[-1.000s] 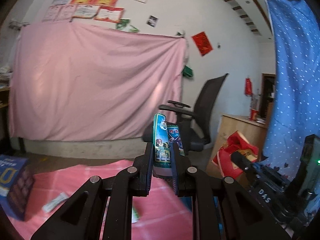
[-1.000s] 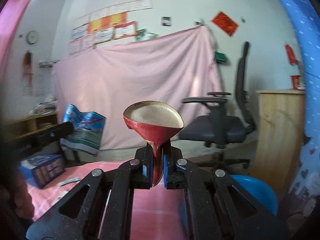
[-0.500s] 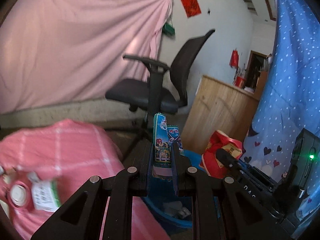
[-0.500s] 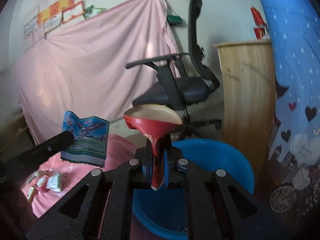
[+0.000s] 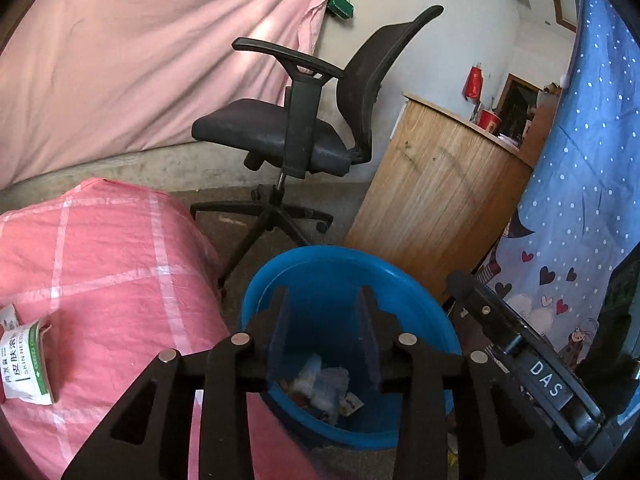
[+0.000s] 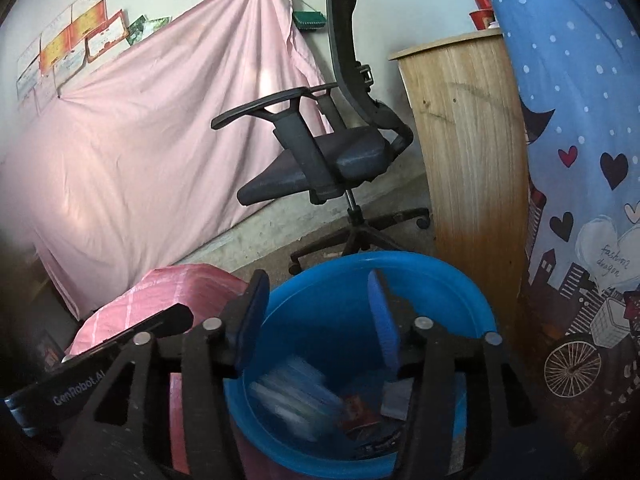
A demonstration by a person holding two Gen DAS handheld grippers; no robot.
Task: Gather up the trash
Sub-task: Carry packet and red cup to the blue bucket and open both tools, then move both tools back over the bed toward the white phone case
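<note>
Left wrist view: the left tongs (image 5: 325, 322) hang over the round blue plastic bin (image 5: 420, 296) on the floor, jaws just parted and empty, so the wrapper drops straight in. The right tongs (image 6: 318, 314), poised above the same bin (image 6: 448, 276), have also just spread wide. Crumpled packets (image 5: 324, 386) lie at the bottom; one white sachet (image 5: 24, 364) remains on the pink checked counter cloth (image 5: 120, 264).

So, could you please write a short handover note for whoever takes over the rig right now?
Left gripper: jaws just opened, nothing between them, above the blue bin.
Right gripper: also just opened, empty, over the same bin.
Done: both wrappers dropped; trash in the bin.
Left: white packet on the pink checked cloth, beside the bin.
</note>
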